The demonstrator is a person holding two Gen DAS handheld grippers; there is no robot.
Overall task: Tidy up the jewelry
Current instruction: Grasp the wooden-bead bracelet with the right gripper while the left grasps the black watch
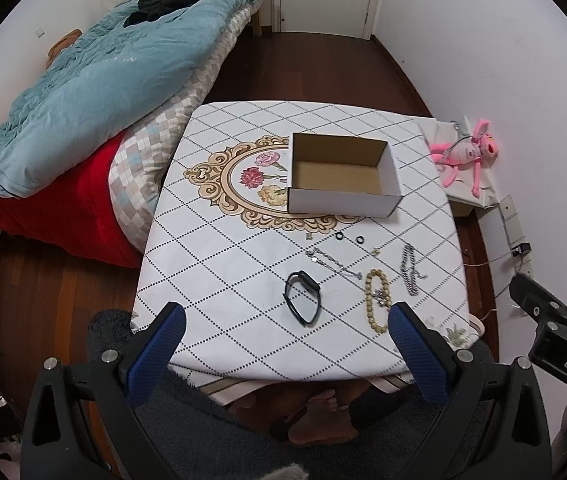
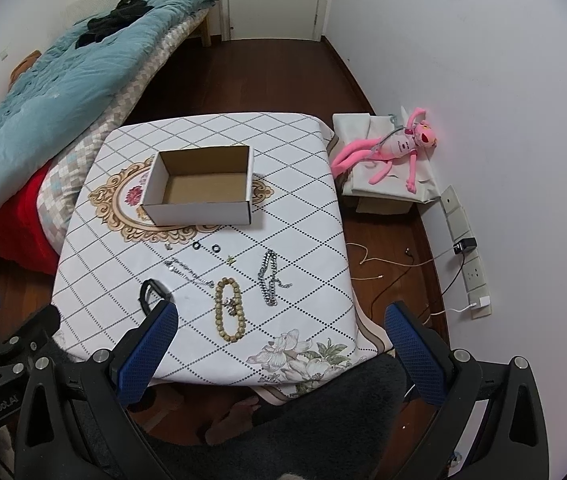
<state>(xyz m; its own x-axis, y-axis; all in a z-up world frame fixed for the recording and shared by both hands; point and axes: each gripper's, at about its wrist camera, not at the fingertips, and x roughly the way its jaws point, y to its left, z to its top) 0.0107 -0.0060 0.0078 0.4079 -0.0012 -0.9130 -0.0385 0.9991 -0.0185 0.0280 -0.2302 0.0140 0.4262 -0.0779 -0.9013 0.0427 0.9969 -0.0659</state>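
Overall, both grippers hover above the near edge of the table [image 1: 243, 280], jaws spread wide, nothing held or touched. Left gripper [image 1: 285, 320]: blue pads apart, w/ the black band [image 1: 302, 298] seen between them. Right gripper [image 2: 281, 318]: pads equally wide; the bead bracelet [image 2: 230, 309] lies between them on the cloth.

View differences:
- Left wrist view shows the black band whole; right wrist view has it partly hidden behind the right gripper's left pad [image 2: 147, 350].
- Right wrist view shows the wall outlets [image 2: 465, 248] w/ a black plug, loose cables [image 2: 383, 262] on the floor and a floral print at the cloth's near corner; left wrist view shows little of these.
- Each view catches the other gripper at its frame edge.

Count on table:
- 1 cardboard box [image 1: 341, 202], open top, nothing visible inside, at centre-rear over the floral medallion.
- 2 small black rings [image 1: 349, 237], side by side, just in front of the box.
- 1 thin silver chain [image 1: 333, 262], stretched diagonally.
- 1 heavy silver chain [image 1: 411, 270], right of the beads.
- 1 bead bracelet w/ a small charm cluster inside the loop.
- 1 black band.
- 2 tiny pieces near the rings, too small to identify.

All jewelry lies outside the box. Off-table: pink plush toy [image 2: 397, 146] on a covered box by the wall; bedding [image 1: 95, 92] on the left.
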